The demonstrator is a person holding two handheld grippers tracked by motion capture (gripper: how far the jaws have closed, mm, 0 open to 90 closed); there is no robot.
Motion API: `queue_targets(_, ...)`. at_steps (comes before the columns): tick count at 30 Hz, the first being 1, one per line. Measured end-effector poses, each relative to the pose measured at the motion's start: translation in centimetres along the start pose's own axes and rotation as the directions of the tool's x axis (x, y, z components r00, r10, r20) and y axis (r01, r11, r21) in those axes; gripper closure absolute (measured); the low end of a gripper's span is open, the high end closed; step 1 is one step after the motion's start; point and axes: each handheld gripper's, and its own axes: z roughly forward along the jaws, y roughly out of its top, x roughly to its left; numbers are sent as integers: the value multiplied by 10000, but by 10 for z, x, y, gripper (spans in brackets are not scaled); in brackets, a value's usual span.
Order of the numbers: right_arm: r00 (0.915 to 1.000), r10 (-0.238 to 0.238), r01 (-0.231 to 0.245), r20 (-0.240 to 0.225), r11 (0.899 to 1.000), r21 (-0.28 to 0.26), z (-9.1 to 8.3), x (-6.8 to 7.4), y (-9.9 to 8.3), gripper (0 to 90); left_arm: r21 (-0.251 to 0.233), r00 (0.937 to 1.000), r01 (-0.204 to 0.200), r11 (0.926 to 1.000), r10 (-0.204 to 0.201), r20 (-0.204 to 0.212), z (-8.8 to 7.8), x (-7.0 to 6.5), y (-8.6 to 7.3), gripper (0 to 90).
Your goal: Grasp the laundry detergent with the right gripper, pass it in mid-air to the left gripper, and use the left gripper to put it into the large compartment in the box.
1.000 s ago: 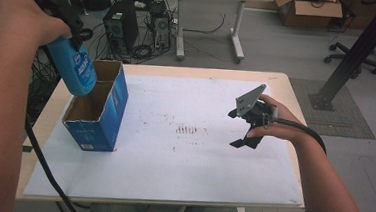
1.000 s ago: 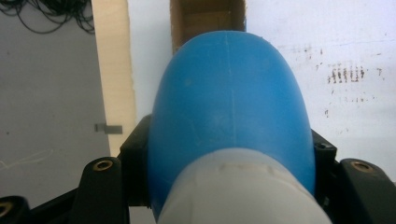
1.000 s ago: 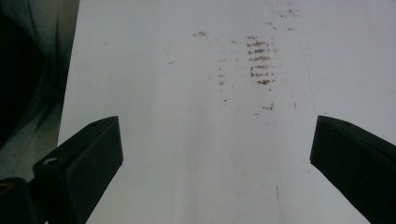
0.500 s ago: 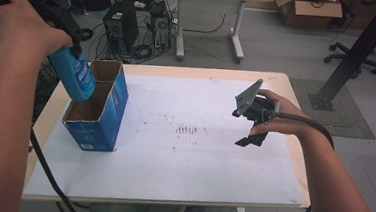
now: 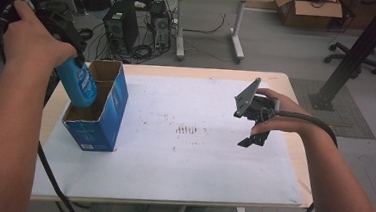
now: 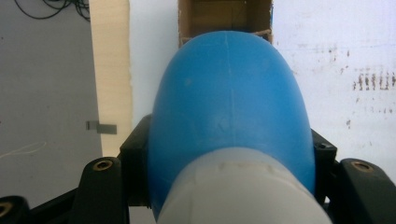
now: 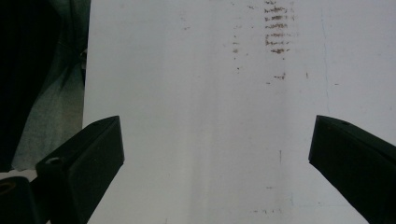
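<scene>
A person at a pale wooden worktop holds a smooth blue plastic bottle, bottom end down, over the open top of a blue cardboard box. The left hand-held gripper is clamped on the bottle near its white cap end; in the left gripper view the black jaws press against both sides of the rounded, glossy blue body, a faint mould seam running down its middle and the white cap nearest the camera. The bottle's lower end sits at the rim of the box, whose brown, unprinted cardboard interior is visible beyond the bottle's curve.

The box stands upright near the left edge of a white sheet that covers most of the worktop, its matte surface marked with small rust-coloured smudges at the centre.

The right hand-held gripper hangs over the right part of the sheet, well apart from the box, a grey three-cornered plate on top. Its blunt, angular black jaws stand wide apart with nothing between them; in the right gripper view the stained white sheet lies beneath them.
</scene>
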Motion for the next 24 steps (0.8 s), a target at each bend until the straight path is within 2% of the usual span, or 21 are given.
queue_targets(10,9999,-8,11,-113,9996,265,-4,0,3,33,113,10000,-70,9999,70,18,24,-3,-3,383)
queue_targets(17,9999,38,-34,-121,9996,297,-4,0,2,34,92,9999,-16,10000,17,-99,41,-4,-5,383)
queue_targets(24,9999,45,-42,-143,9998,208,-3,0,1,35,280,10000,-40,9996,41,-36,63,-3,-8,382)
